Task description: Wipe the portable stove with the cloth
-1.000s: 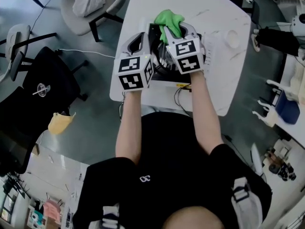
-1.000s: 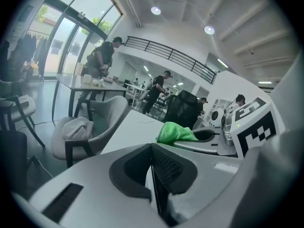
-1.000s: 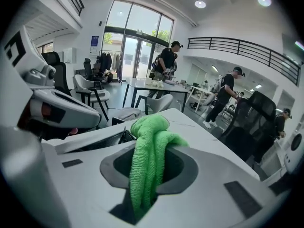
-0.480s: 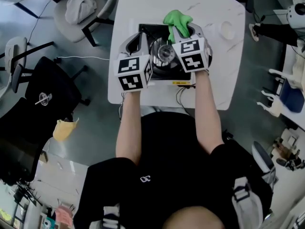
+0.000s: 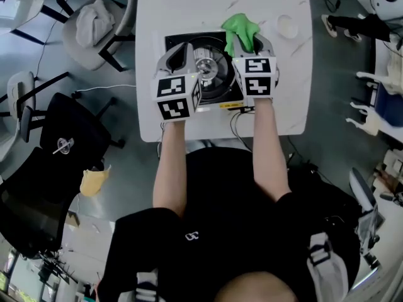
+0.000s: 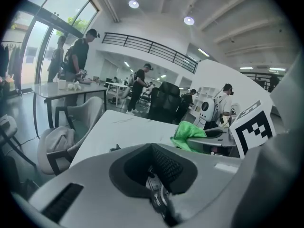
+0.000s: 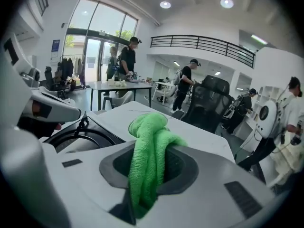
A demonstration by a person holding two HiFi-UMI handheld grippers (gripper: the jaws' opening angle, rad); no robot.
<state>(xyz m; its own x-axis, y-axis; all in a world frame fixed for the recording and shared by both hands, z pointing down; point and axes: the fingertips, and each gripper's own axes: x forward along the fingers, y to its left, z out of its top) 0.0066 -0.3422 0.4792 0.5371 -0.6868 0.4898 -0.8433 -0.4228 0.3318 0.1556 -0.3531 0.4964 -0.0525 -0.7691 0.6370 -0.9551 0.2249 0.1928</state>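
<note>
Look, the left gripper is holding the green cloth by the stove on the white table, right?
Not quite. It is the right gripper that holds the green cloth by the stove on the white table. The right gripper view shows its jaws shut on the cloth. The left gripper holds no cloth.

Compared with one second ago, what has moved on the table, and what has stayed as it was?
Both grippers seem to have shifted slightly right over the portable stove, so its burner shows more between them; partly the head view itself swung. Nothing taken or released: the right gripper stays shut on the green cloth, the left gripper shut and empty.
</note>
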